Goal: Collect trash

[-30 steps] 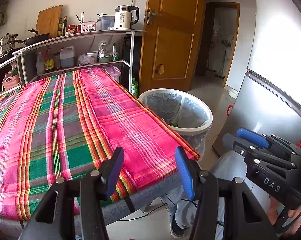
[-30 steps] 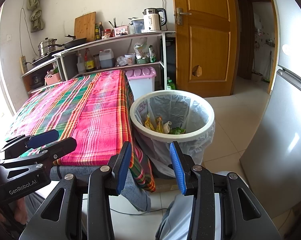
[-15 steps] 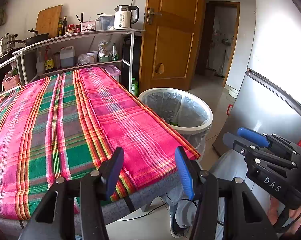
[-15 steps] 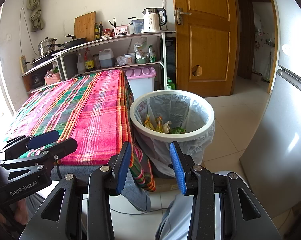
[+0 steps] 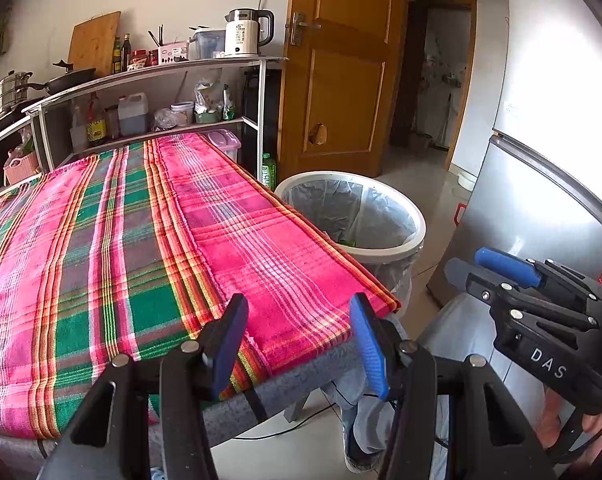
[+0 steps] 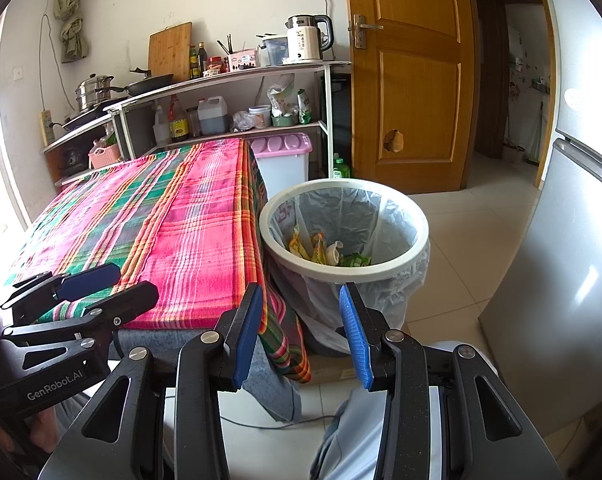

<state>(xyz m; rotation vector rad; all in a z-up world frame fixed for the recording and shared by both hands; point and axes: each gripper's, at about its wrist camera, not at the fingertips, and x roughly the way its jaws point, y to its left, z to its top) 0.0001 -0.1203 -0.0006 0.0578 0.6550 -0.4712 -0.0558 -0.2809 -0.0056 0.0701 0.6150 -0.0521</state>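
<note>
Bin point(image 6: 415, 236): beside tabletop point(image 5: 101, 240), wrappers point(image 6: 321, 250) inside. Left tool point(image 5: 299, 340), right tool point(image 6: 299, 334): released, holding nothing, likely finished.

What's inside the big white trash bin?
The trash bin holds a clear plastic liner, yellow wrappers, something white and curled and green scraps. Whatever lies underneath them is hidden.

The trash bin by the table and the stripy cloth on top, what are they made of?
The trash bin looks like smooth white plastic, judging by its even, matte rim. Its liner bag seems to be thin, see-through plastic film, since it crinkles and shines. The cloth looks like woven fabric, maybe cotton: you can see threaded plaid stripes, and it drapes softly over the table edge.
</note>
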